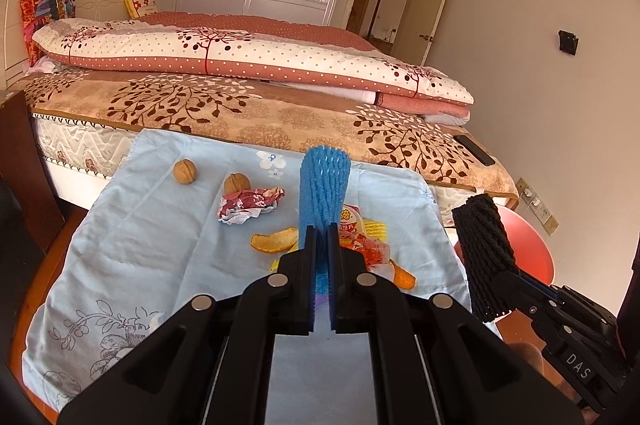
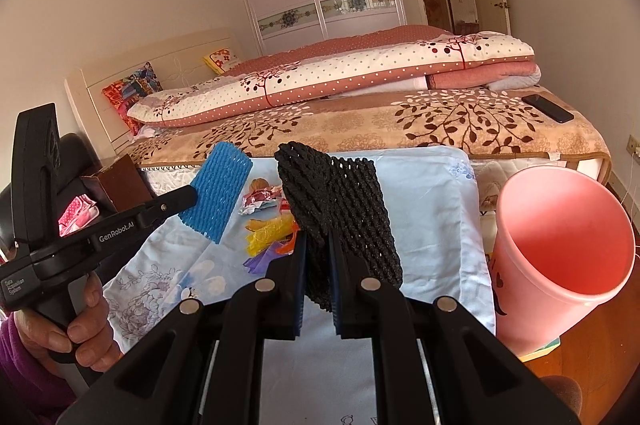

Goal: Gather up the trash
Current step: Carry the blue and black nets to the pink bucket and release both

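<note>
My left gripper (image 1: pixel 321 231) is shut on a blue foam fruit net (image 1: pixel 325 183) and holds it upright above the light blue cloth (image 1: pixel 132 257); the net also shows in the right wrist view (image 2: pixel 218 191). My right gripper (image 2: pixel 319 239) is shut on a black foam net (image 2: pixel 340 209), seen from the left wrist view (image 1: pixel 482 253) at the right. On the cloth lie two walnuts (image 1: pixel 185 171), a crumpled red-white wrapper (image 1: pixel 250 204), orange peel (image 1: pixel 275 240) and a snack packet (image 1: pixel 354 225). A pink bin (image 2: pixel 560 253) stands right of the right gripper.
The cloth covers a low table beside a bed (image 1: pixel 260 105) with folded quilts. A black phone (image 2: pixel 547 108) lies on the bed's corner. A dark wooden nightstand (image 1: pixel 20 161) is at the left. A wall socket (image 1: pixel 538 207) is at the right.
</note>
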`<state>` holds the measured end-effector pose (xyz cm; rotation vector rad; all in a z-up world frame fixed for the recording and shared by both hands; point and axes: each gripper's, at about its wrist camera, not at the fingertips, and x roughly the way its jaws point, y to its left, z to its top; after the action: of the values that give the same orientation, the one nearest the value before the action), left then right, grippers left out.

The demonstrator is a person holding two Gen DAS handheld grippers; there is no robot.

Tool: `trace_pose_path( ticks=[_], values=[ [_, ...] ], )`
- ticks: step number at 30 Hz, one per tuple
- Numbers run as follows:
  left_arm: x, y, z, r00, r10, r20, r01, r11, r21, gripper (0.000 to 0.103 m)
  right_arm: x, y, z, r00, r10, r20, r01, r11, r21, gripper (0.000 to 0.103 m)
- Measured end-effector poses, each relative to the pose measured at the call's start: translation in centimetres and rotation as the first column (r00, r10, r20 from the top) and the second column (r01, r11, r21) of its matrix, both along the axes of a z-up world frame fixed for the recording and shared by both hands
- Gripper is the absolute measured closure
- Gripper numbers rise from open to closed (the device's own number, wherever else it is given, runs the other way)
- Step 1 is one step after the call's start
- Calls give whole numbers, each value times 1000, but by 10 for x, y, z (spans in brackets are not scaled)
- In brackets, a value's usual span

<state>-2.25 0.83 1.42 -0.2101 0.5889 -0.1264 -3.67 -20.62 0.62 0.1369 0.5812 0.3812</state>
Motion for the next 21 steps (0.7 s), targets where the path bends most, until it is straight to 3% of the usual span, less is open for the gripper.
trace_pose_path(
  ticks=[21],
  values=[
    [-11,-45,16,996,-72,55,70,996,48,99,-16,-39,8,996,-89,27,88,996,35,93]
  ],
)
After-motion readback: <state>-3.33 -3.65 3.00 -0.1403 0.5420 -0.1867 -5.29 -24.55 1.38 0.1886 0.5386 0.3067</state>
